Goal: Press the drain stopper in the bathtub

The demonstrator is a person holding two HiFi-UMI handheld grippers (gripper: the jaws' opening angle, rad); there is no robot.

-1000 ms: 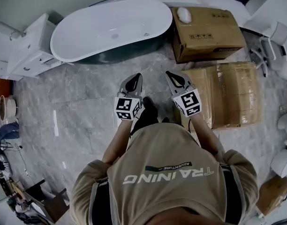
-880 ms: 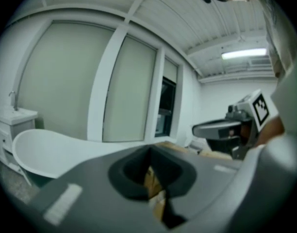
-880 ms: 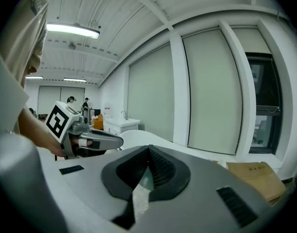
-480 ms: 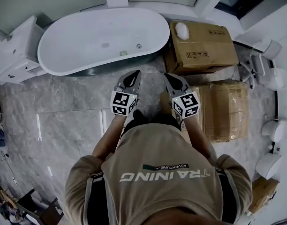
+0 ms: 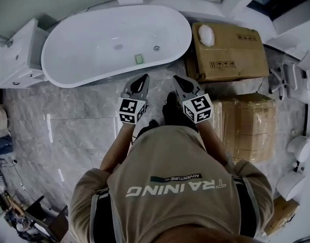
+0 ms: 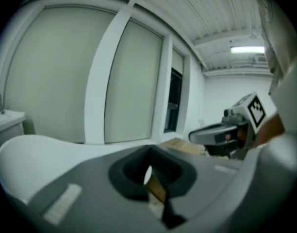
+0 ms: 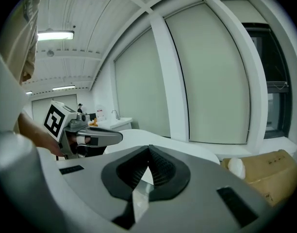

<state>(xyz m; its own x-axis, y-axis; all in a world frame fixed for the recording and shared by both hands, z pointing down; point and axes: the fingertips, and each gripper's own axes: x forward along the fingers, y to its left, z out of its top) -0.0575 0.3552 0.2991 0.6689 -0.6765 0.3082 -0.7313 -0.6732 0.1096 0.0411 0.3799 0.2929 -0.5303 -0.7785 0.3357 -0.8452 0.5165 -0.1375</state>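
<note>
The white oval bathtub [image 5: 84,59] lies across the top of the head view. A faint round grey drain stopper [image 5: 118,47] sits in its floor, with a small round metal fitting [image 5: 156,48] to its right. A small green object [image 5: 139,58] rests inside the near wall. My left gripper [image 5: 143,78] and right gripper [image 5: 177,79] hover side by side above the floor, just short of the tub's near rim, both pointing at it. Both are shut with nothing between the jaws. The tub rim [image 6: 22,152] shows past the left gripper [image 6: 149,153], and again past the right gripper [image 7: 149,147].
Two cardboard boxes [image 5: 228,52] [image 5: 251,128] stand to the right of the tub, a white rounded object [image 5: 205,34] on the far one. A white vanity cabinet [image 5: 15,54] stands at the left. White ceramic fixtures [image 5: 302,148] line the right edge. The floor is grey marble [image 5: 79,130].
The person has stepped closer to the bathtub, so it sits nearer to both grippers. The green object inside the tub has come into view. Both grippers stayed shut, side by side.
</note>
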